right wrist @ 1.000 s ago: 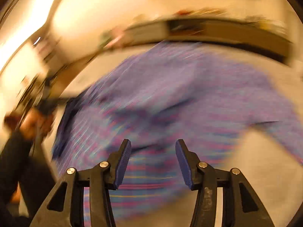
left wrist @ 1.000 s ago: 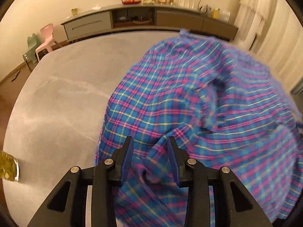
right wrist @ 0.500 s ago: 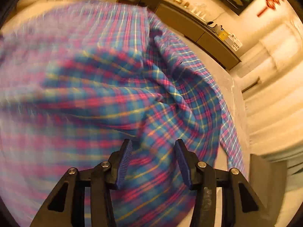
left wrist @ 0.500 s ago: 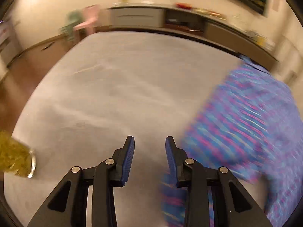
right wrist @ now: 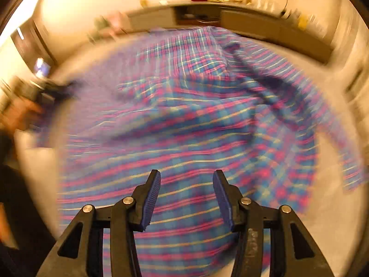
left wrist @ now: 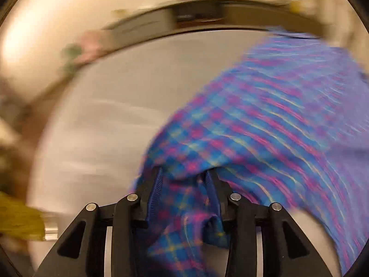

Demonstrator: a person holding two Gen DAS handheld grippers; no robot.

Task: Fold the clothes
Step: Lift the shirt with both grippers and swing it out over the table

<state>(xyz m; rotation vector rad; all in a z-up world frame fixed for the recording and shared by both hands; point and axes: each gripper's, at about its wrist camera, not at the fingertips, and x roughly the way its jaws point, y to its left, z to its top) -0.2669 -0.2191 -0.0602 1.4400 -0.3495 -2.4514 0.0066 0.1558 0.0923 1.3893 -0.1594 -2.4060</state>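
Observation:
A blue, pink and yellow plaid shirt (left wrist: 265,124) lies spread and rumpled over the pale grey table (left wrist: 110,120). In the left wrist view, cloth from the shirt's near edge bunches between the fingers of my left gripper (left wrist: 184,180), whose jaws stand apart; the frame is blurred, so the grip is unclear. In the right wrist view the same shirt (right wrist: 196,115) fills the middle. My right gripper (right wrist: 186,184) hangs open just above its near part, nothing between the fingers.
A long low cabinet (right wrist: 265,23) with small items on top runs along the far wall. A yellowish jar (left wrist: 20,221) stands at the table's left edge. A hand with the other gripper (right wrist: 30,101) shows at the left of the right wrist view.
My left gripper swung left off the shirt, then back onto its near edge, with cloth between the fingers now. My right gripper stayed open above the shirt; both views are motion-blurred.

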